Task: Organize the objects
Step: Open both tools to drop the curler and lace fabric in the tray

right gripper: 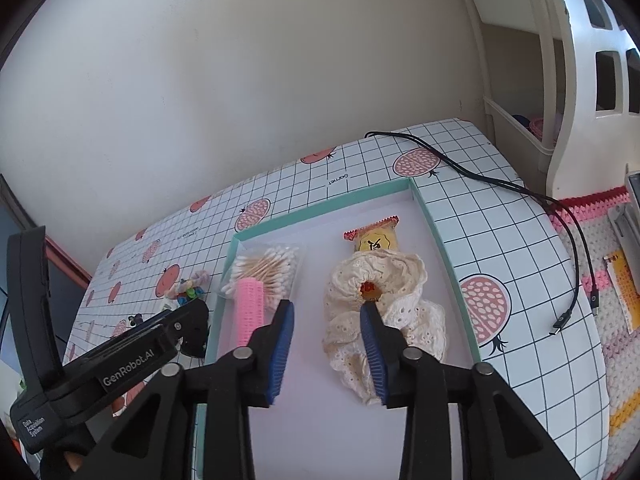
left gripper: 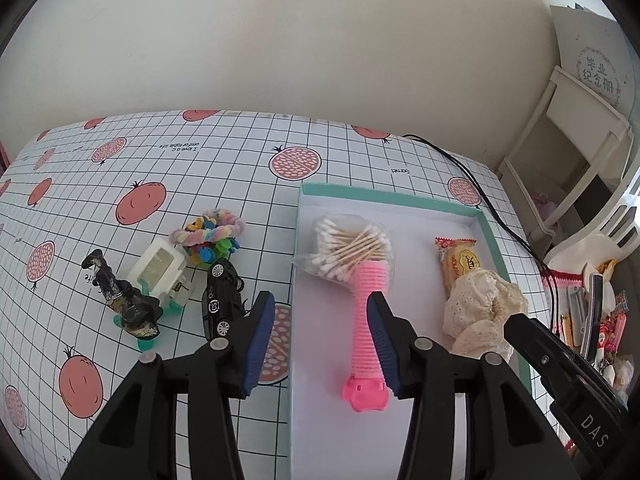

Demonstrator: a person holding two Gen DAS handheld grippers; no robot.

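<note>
While both tongs stand apart, empty | I judge black toy car (left gripper: 221,300) light, stiff, slippery | grip its sides.

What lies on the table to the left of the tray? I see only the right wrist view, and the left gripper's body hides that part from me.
Observer: A black toy car lies on the table, close to the left wall of the tray.
Operator: Is there anything beyond the car?
Observer: Yes, a dark dinosaur figure is farther left.
Operator: I cannot see the left fingers. Are they open?
Observer: The left gripper is open and holds nothing; one finger is over the table, the other over the pink ribbed item in the tray.
</note>
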